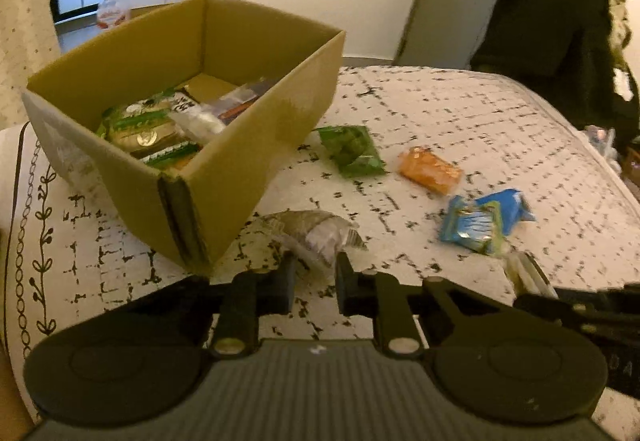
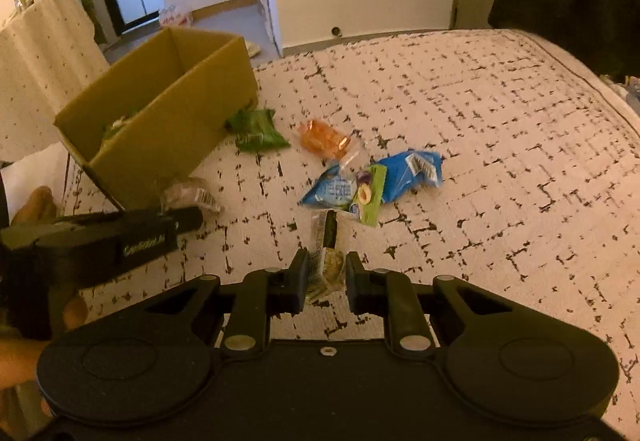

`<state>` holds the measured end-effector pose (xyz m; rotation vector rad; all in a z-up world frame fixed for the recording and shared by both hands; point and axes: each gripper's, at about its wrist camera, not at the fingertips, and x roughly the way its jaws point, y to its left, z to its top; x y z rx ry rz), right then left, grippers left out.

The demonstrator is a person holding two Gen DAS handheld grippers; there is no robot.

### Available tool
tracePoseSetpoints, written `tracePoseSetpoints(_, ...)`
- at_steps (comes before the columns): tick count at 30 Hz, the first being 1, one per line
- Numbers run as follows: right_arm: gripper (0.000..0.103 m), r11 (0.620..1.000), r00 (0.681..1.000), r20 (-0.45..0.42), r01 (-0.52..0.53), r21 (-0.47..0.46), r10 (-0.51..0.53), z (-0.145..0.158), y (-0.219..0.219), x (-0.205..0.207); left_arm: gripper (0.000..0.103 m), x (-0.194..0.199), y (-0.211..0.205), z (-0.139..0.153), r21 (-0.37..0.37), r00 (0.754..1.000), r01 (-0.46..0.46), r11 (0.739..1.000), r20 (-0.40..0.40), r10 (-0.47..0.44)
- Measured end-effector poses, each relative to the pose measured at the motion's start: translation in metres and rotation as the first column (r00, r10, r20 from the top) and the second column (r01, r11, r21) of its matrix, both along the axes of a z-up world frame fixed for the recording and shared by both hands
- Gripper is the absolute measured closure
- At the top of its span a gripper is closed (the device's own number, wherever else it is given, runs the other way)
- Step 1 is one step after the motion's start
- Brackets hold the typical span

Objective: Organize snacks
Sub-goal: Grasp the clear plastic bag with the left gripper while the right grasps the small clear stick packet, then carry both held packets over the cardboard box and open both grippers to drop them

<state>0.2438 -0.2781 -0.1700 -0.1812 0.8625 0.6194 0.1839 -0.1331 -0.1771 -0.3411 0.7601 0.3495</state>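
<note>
An open cardboard box (image 1: 256,145) (image 2: 168,113) on the patterned bed holds several snack packs. Loose on the bed lie a green pack (image 1: 352,151) (image 2: 258,131), an orange pack (image 1: 430,169) (image 2: 322,137), blue packs (image 1: 484,221) (image 2: 400,177) and a clear grey-white pack (image 1: 316,233) (image 2: 192,193). My left gripper (image 1: 316,265) is open, its fingers on either side of the near end of the clear pack. My right gripper (image 2: 327,265) is open around a long pale snack stick (image 2: 324,253), not closed on it.
The bed cover (image 2: 480,145) stretches to the right and far side. A dark coat (image 1: 548,21) hangs beyond the far edge. A draped side table (image 2: 44,53) stands left of the box. My left gripper body (image 2: 100,237) shows in the right wrist view.
</note>
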Motion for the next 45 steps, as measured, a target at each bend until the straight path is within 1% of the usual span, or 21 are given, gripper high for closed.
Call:
tracePoseSetpoints(3,0.084,1.0,0.999,0.018,0.026,0.007,-0.027,0.007,-0.002,-0.002,0.089,-0.008,-0.003,0.009,-0.002,1.0,0.024,1.0,0.014,-0.024)
tracePoseSetpoints(7,0.084,0.997,0.997,0.055,0.06,0.045,-0.063,0.021,-0.003,-0.006,0.092,-0.015,-0.004,0.021,-0.004,0.998,0.052,0.999,0.038,-0.052)
tracePoseSetpoints(12,0.084,0.993,0.991,0.104,0.074,0.095,-0.084,0.04,0.003,-0.011,0.093,-0.026,-0.002,0.038,0.002,0.995,0.07,0.998,0.076,-0.07)
tracePoseSetpoints(18,0.084,0.987,0.984,0.152,0.074,0.142,-0.095,0.059,0.019,-0.013,0.095,-0.037,0.003,0.065,0.01,0.986,0.086,0.996,0.139,-0.086)
tracePoseSetpoints(22,0.084,0.983,0.979,0.185,0.049,0.174,-0.082,0.07,0.035,-0.017,0.096,-0.04,0.013,0.082,0.013,0.981,0.076,0.997,0.178,-0.077)
tracePoseSetpoints(25,0.084,0.984,0.976,0.21,0.014,0.179,-0.053,0.074,0.049,-0.019,0.096,-0.043,0.023,0.093,0.012,0.976,0.067,0.998,0.205,-0.068)
tracePoseSetpoints(29,0.084,0.985,0.974,0.226,-0.022,0.17,-0.017,0.077,0.068,-0.02,0.098,-0.045,0.039,0.103,0.014,0.971,0.041,0.999,0.235,-0.043)
tracePoseSetpoints(30,0.084,0.986,0.974,0.228,-0.031,0.163,-0.007,0.077,0.072,-0.02,0.102,-0.044,0.043,0.105,0.013,0.971,0.033,0.999,0.238,-0.035)
tracePoseSetpoints(31,0.084,0.987,0.973,0.23,-0.039,0.157,0.002,0.078,0.076,-0.021,0.103,-0.044,0.048,0.106,0.009,0.97,0.024,1.0,0.24,-0.026)
tracePoseSetpoints(34,0.084,0.987,0.973,0.229,-0.048,0.154,0.012,0.079,0.088,-0.019,0.103,-0.047,0.064,0.112,0.012,0.968,-0.004,1.0,0.25,0.001)
tracePoseSetpoints(37,0.084,0.985,0.977,0.215,-0.042,0.167,0.006,0.079,0.093,-0.015,0.103,-0.045,0.074,0.116,0.015,0.967,-0.026,1.0,0.254,0.021)
tracePoseSetpoints(42,0.084,0.984,0.978,0.21,-0.043,0.176,0.005,0.079,0.097,-0.014,0.103,-0.046,0.105,0.116,0.004,0.97,-0.074,0.997,0.233,0.07)
tracePoseSetpoints(45,0.084,0.983,0.977,0.214,-0.052,0.177,0.013,0.081,0.102,-0.016,0.103,-0.046,0.123,0.11,-0.028,0.975,-0.08,0.996,0.208,0.084)
